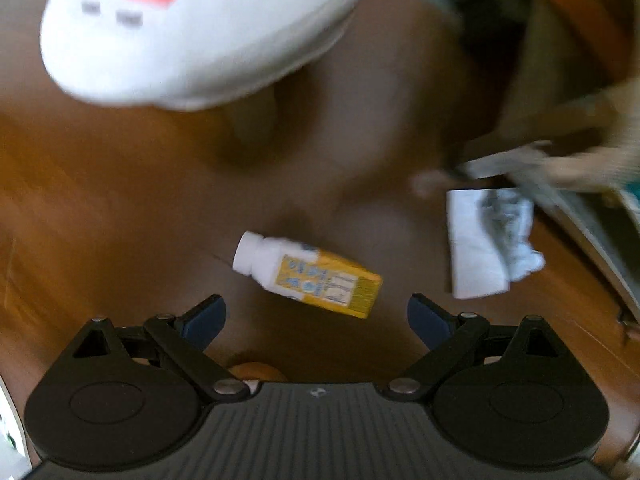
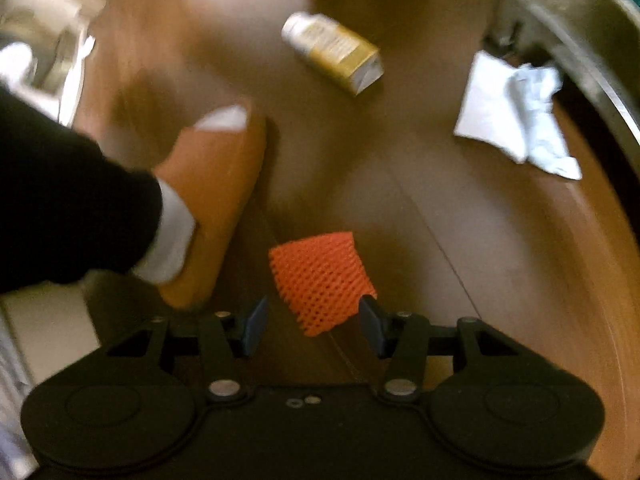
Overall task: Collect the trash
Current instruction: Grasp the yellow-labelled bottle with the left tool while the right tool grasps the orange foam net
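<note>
A small yellow drink carton with a white cap point(image 1: 308, 274) lies on its side on the wooden floor, just ahead of my open left gripper point(image 1: 316, 316); it also shows far ahead in the right wrist view point(image 2: 334, 52). White crumpled paper and a wrapper point(image 1: 488, 240) lie to the right, also in the right wrist view point(image 2: 516, 116). An orange foam net sleeve point(image 2: 322, 280) lies on the floor between the tips of my open right gripper point(image 2: 312, 324). Both grippers are empty.
A white round lid or bin top with a red patch point(image 1: 200, 28) hangs blurred above the floor at upper left. The person's foot in an orange slipper point(image 2: 216, 192) stands left of the net. A metal-edged furniture base point(image 2: 592, 60) is at the right.
</note>
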Available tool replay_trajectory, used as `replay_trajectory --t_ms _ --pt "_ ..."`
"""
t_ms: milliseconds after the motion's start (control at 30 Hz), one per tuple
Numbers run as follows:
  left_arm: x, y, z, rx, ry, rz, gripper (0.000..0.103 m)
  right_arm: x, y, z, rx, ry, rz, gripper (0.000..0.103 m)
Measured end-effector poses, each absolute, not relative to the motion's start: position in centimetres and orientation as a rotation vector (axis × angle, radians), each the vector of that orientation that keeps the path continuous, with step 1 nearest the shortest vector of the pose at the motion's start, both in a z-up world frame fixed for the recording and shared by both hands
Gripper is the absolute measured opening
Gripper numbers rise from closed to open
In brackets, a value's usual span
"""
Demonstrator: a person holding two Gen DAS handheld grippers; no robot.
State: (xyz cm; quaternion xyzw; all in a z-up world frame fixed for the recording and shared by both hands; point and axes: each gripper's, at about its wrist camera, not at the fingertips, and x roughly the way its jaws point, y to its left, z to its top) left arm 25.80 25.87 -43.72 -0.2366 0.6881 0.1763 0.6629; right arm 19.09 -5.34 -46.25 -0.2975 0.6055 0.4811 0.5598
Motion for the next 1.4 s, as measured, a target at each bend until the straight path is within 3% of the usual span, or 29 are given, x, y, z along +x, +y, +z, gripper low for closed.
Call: replay_trajectory --t_ms 367,767,1067,1300,1367,1400 --pt "26.6 26.5 -53.2 -0.676 1.65 0.511 0.098 17.3 -3.9 -53.7 -0.949 1.357 1.223 0.051" --pt "26.7 25.6 -55.9 -0.64 1.64 0.627 0.097 15.3 -2.4 -57.2 -1.081 1.239 1.303 0.052" --pt "26.3 25.7 -56.5 -0.646 1.629 0.614 0.085 14.1 -2.7 -57.2 -1.119 1.167 1.306 0.052" --pt "25.3 25.3 -56.3 -0.639 1.604 0.599 0.073 12.4 -2.5 -57.0 -1.145 1.15 1.275 0.046" --pt "24.9 25.3 -56.0 -0.655 1.588 0.6 0.07 12.4 -2.5 -57.0 -1.143 1.143 1.284 0.039" --pt "24.7 25.1 -55.9 -0.657 1.585 0.595 0.068 12.4 -2.6 -57.1 -1.141 1.146 1.291 0.03"
